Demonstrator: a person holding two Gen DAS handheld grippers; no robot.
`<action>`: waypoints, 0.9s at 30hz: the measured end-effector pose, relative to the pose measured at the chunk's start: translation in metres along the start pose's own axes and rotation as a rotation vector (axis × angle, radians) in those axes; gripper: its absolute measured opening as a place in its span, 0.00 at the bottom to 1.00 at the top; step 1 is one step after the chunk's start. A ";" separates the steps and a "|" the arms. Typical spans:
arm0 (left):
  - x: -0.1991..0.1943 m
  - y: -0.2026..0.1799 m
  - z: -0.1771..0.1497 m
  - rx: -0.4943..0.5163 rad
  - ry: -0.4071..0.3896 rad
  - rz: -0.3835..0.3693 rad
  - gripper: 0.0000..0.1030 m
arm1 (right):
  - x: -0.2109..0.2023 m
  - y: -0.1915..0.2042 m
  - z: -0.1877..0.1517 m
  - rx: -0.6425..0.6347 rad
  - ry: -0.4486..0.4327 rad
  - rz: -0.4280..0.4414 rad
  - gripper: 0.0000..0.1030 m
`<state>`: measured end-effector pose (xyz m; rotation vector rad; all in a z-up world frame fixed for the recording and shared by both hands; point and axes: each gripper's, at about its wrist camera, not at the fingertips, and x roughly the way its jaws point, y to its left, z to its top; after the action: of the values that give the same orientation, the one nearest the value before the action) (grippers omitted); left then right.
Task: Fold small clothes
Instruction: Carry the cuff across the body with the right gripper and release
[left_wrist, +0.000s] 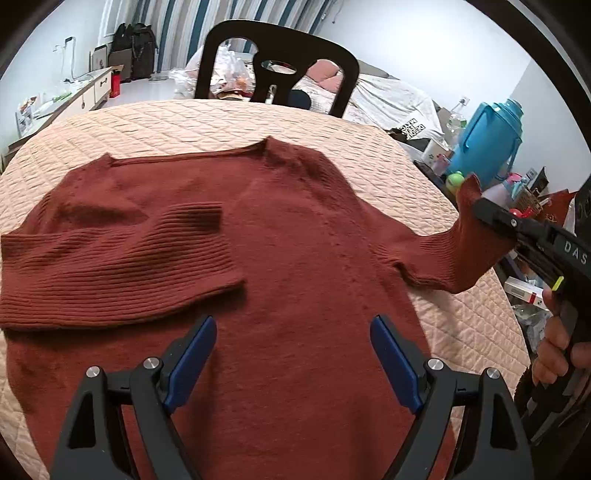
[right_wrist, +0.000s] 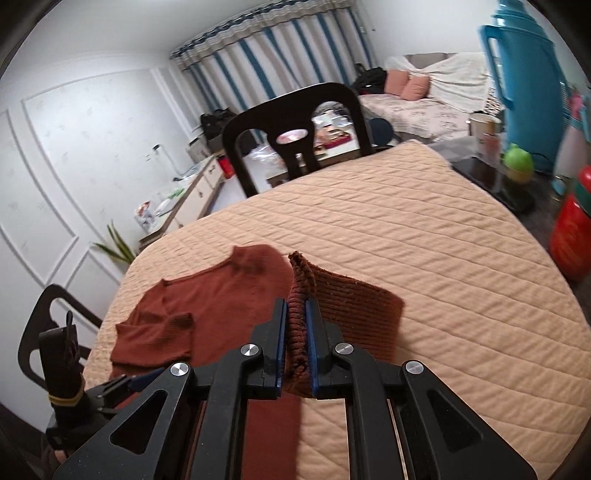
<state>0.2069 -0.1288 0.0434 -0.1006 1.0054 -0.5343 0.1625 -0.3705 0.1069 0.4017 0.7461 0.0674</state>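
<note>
Rust-red knit filled most of the left wrist view: a small sweater (left_wrist: 288, 258) lay flat on a tabletop (left_wrist: 229, 122) covered by a peach quilted cloth, its neckline toward the far edge. One sleeve (left_wrist: 122, 266) was folded across the chest, its ribbed cuff resting near the middle of the body. The left tool (left_wrist: 293, 354) hung above the lower part of the sweater with its blue-padded fingers (left_wrist: 192, 354) spread wide and nothing between them.

The other sleeve (left_wrist: 461, 243) stretched off to the right and rose clear of the cloth. The right tool (right_wrist: 296, 332) was pinching it, the two blue pads pressed close on a bunched fold of ribbed knit, with the cuff end poking up past the fingertips. From the left view the same tool (left_wrist: 484, 212) appeared as a black body at the right edge, gripped by a person's hand (left_wrist: 554, 343).

A dark wooden chair (left_wrist: 277, 62) stood at the far side of the tabletop. To the right sat a tall blue jug (left_wrist: 487, 144), a small green-topped bottle (right_wrist: 519, 162) and a red container (right_wrist: 570, 236) among other clutter. Behind were blue-and-white striped curtains (right_wrist: 266, 55), a sofa with pink cushions (right_wrist: 410, 86), and a low white cabinet (right_wrist: 192, 192) along a panelled wall.
</note>
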 end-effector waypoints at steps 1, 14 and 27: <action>-0.001 0.003 -0.001 -0.004 -0.001 -0.003 0.84 | 0.003 0.003 0.000 -0.003 0.004 0.006 0.09; -0.016 0.036 -0.003 -0.049 -0.023 0.008 0.84 | 0.062 0.070 -0.003 -0.073 0.102 0.165 0.09; -0.020 0.062 -0.004 -0.094 -0.023 0.028 0.84 | 0.096 0.109 -0.011 -0.098 0.178 0.258 0.09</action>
<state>0.2183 -0.0648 0.0371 -0.1752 1.0083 -0.4592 0.2345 -0.2471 0.0786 0.4003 0.8596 0.3851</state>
